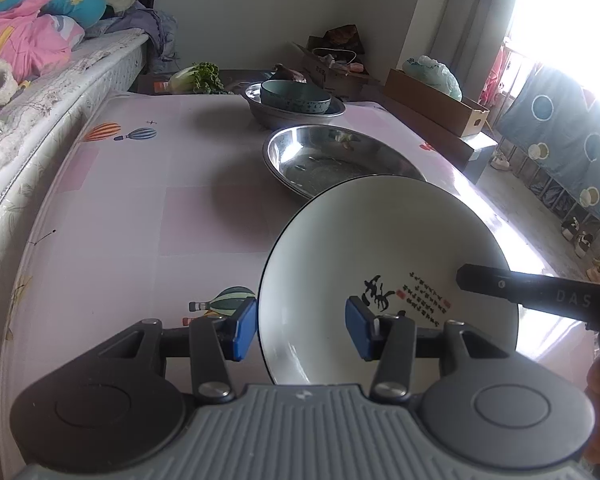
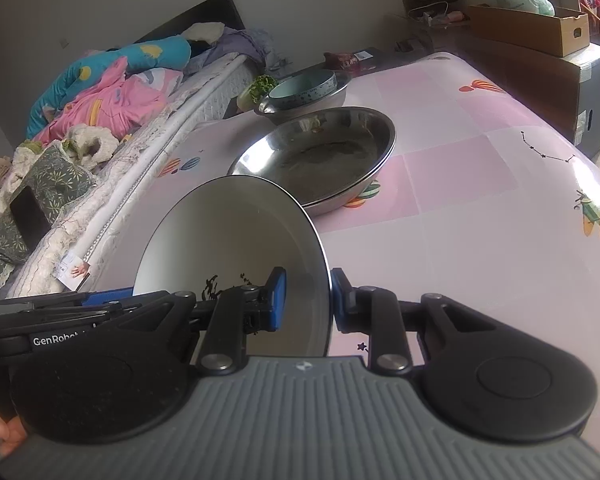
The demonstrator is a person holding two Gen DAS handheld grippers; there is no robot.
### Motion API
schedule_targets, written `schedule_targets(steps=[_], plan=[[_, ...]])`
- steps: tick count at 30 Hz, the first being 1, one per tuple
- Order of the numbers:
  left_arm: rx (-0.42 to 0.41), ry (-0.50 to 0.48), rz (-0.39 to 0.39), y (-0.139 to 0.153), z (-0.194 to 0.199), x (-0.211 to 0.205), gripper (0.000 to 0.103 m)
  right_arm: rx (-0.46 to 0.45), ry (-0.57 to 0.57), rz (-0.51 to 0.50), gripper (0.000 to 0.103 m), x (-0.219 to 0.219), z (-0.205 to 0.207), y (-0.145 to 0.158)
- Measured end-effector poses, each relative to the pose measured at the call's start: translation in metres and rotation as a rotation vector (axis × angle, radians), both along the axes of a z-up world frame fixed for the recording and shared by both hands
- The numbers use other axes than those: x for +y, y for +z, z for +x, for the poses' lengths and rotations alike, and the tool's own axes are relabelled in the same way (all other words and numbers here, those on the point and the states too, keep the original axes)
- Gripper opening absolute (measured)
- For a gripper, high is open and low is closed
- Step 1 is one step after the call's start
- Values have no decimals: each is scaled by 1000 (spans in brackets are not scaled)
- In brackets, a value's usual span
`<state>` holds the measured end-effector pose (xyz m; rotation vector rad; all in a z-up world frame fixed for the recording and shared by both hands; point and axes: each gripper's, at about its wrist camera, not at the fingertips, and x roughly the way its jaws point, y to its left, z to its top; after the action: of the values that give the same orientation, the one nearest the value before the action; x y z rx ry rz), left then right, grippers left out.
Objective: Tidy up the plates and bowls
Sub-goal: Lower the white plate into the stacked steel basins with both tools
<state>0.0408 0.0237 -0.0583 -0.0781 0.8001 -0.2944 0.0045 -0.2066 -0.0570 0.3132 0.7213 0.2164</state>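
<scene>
A white plate (image 1: 380, 248) with black calligraphy is held tilted above the pink tablecloth; it also shows in the right wrist view (image 2: 228, 240). My left gripper (image 1: 302, 328) straddles its left rim with a wide gap between the blue pads, so it is open. My right gripper (image 2: 308, 300) has its pads closed on the plate's right rim; its finger shows in the left wrist view (image 1: 500, 284). Beyond lies a wide steel basin (image 1: 340, 156), also in the right wrist view (image 2: 320, 156). Farther back a teal bowl (image 1: 296, 96) sits in a smaller steel basin (image 1: 288, 114).
The table (image 1: 140, 208) has a bed (image 1: 40, 92) with bedding along its left side. Cardboard boxes (image 1: 436, 100) and a leafy vegetable (image 1: 198, 76) stand behind the far edge. The table's right edge drops to the floor (image 1: 520, 200).
</scene>
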Motion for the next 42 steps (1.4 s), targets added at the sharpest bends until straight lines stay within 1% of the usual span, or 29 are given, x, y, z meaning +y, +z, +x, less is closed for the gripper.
schedule_targets(steps=[8,23,30,42], plan=[[-12,-1,-3,8,12,-1,48,-10,-9,7,24,0,15,8],[-30,-5,-12,23,48,-13,48,-18,-32,20,24,-16,56,23],[-22,-16,-8,26,76,-25,48,-9,-51,37,24,-29,80,20],[-15,-27,13,21,127,-42,48,38,-78,88,24,-49,134,4]])
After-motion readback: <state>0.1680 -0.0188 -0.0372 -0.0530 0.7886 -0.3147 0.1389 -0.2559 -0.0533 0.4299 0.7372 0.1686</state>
